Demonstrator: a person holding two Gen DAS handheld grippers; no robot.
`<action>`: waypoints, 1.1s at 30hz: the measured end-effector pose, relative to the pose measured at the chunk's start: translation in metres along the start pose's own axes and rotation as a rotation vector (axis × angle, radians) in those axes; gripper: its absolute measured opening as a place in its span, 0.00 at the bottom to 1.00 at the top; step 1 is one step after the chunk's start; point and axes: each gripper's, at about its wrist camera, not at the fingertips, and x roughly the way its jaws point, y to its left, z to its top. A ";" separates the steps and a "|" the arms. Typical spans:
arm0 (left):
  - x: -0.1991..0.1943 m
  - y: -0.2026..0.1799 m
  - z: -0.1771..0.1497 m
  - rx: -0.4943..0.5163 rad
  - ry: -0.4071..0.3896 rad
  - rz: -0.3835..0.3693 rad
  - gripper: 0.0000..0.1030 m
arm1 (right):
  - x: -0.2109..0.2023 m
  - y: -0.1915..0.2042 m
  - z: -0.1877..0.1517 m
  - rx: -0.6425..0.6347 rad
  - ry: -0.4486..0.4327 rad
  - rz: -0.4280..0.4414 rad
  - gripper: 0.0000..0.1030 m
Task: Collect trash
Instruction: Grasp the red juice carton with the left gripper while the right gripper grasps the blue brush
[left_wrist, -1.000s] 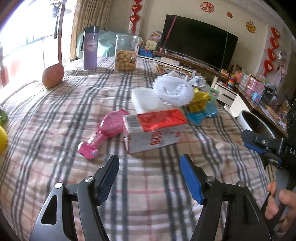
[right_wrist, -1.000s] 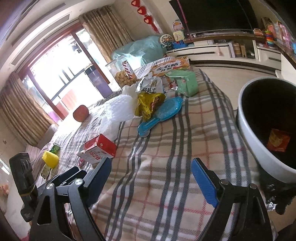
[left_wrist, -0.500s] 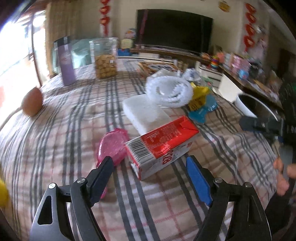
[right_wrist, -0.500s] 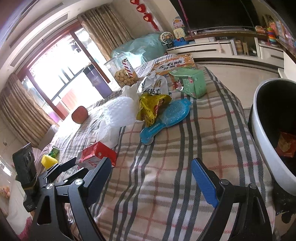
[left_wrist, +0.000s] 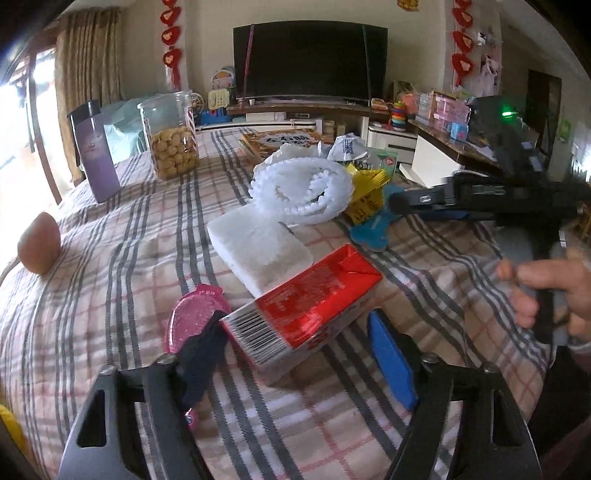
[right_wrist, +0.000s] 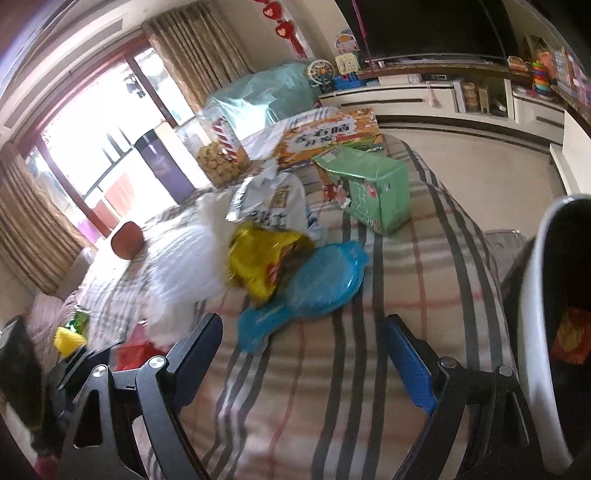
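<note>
Red-and-white carton (left_wrist: 295, 317), lying flat, long axis diagonal across closing left gripper (left_wrist: 295, 354), pads not yet touching; right gripper (right_wrist: 303, 354) wide, empty, farther off.

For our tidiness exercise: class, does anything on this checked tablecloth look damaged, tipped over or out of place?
Yes. The red carton lies on its side. The green box looks torn open. A crumpled yellow wrapper and a white foil bag sit heaped beside the blue paddle brush.
</note>
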 end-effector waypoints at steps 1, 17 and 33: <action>0.001 0.001 -0.001 -0.021 0.006 -0.003 0.58 | 0.005 0.000 0.003 -0.002 0.003 -0.007 0.87; -0.014 -0.030 -0.019 -0.205 -0.007 0.054 0.34 | -0.031 -0.009 -0.027 0.002 -0.005 0.067 0.19; -0.027 -0.047 -0.021 -0.164 -0.015 0.068 0.54 | -0.063 -0.006 -0.037 -0.153 0.006 0.053 0.58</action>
